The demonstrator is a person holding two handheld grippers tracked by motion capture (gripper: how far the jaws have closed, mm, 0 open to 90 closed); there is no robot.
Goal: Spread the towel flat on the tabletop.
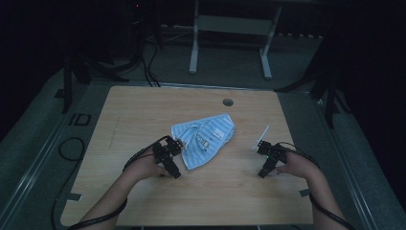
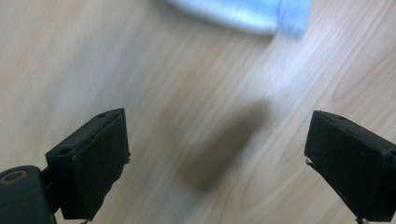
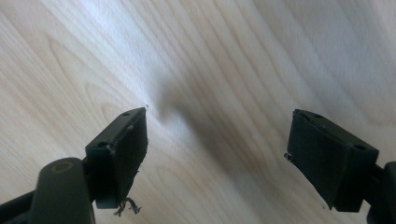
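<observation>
Dim, murky high view; bright gripper views, soft shadows on wood, motion blur in the left.

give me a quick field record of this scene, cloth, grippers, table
cloth: light blue striped cloth, crumpled, near the table's middle
left gripper: jaws wide apart, nothing between them, right beside the cloth's left edge
right gripper: jaws wide apart, over bare wood, well apart from the cloth
table: light wooden table, round hole near its far edge
contact: cannot tell whether the left gripper touches the cloth
</observation>
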